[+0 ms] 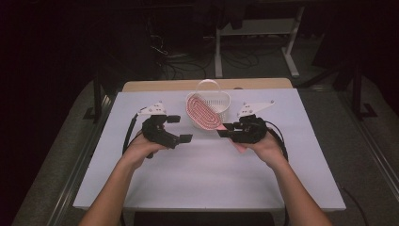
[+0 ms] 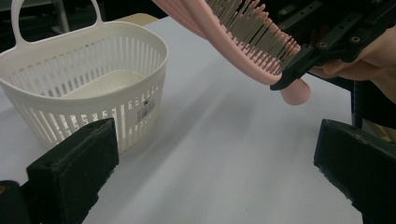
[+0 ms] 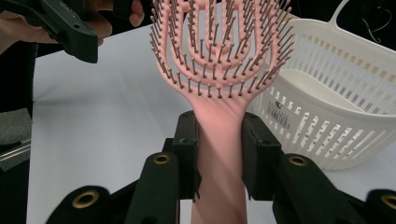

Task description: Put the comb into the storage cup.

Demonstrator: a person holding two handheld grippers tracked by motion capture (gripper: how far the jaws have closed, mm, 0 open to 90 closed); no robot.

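A pink hairbrush point(image 1: 203, 113) with rows of bristles is held above the white table point(image 1: 207, 179), its head tilted up in front of the white slotted basket point(image 1: 216, 104). My right gripper point(image 1: 227, 130) is shut on the brush's handle point(image 3: 219, 154), one pad on each side. In the left gripper view the hairbrush point(image 2: 243, 37) crosses the top, and the basket point(image 2: 88, 88) stands on the table at left. My left gripper point(image 1: 181, 128) is open with nothing between its fingers, a short way left of the brush.
The basket has a loop handle point(image 1: 209, 84) and looks empty inside. A wooden board edge point(image 1: 155, 85) runs behind the table. Dark floor with cables and a white frame leg point(image 1: 219, 52) lie beyond.
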